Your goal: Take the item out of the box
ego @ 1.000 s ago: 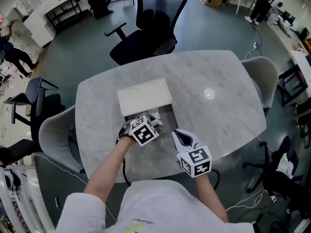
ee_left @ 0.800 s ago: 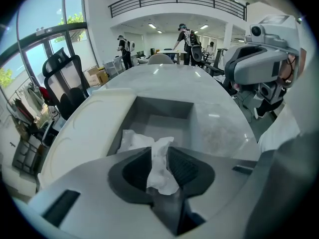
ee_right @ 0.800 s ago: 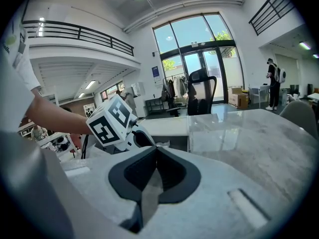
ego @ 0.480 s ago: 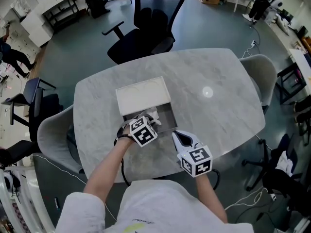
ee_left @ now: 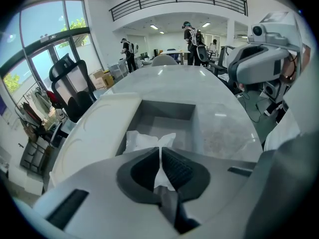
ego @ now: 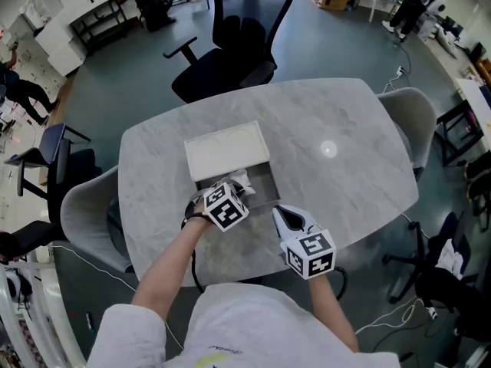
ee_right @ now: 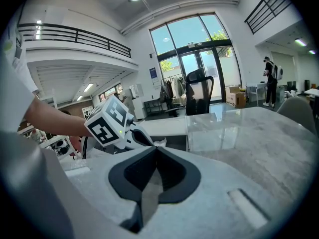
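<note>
Both ribbed jaws of the left gripper (ee_left: 159,152) pinch the crinkly white item (ee_left: 142,141) inside the rectangular grey box (ee_left: 167,110); the right gripper (ee_right: 155,152) has its jaws together.

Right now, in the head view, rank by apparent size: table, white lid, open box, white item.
1. table, largest
2. white lid
3. open box, partly hidden
4. white item, smallest, mostly covered

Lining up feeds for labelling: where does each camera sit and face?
Head view: on the person's head, looking down at table, box, left gripper, right gripper; forearms show.
Left gripper view: on that gripper, facing into the box; fingers pinch the white item.
Right gripper view: faces the left gripper's cube; fingers shut.
All three share the box.
</note>
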Motion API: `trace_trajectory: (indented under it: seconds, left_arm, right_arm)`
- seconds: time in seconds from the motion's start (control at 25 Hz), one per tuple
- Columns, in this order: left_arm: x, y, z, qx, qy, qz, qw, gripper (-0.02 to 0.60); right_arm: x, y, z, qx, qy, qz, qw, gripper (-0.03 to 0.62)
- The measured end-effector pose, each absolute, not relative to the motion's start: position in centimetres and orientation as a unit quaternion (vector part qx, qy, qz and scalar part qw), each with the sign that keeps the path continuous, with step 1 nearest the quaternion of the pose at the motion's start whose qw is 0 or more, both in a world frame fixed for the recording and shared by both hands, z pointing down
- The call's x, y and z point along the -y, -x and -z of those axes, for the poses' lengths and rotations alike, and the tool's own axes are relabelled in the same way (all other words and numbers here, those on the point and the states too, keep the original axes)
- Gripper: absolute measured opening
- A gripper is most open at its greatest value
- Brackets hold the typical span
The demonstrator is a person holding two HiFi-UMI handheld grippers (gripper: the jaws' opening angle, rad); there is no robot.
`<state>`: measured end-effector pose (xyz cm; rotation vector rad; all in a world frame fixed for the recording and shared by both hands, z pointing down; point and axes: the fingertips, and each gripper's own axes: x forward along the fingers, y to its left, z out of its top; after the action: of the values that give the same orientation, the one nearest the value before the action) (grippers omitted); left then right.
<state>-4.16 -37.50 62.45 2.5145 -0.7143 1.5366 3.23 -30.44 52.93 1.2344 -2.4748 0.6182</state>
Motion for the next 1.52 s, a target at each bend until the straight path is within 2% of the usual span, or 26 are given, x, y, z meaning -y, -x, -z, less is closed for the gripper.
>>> trace_trajectory:
  seconds: [0.8,1.52]
  left_arm:
    - [33.8,5.0,-56.2,0.311,-0.841,-0.440,0.042,0.020]
    - [27.9,5.2,-49.5,0.432,-0.848,-0.295,0.081,0.020]
  right_arm:
    - [27.4,-2.9,-50.3,0.879,-0.418,-0.180,0.140,0.005]
    - [23.6,-3.9,-46.7,0.895,-0.406,-0.138,0.124,0.005]
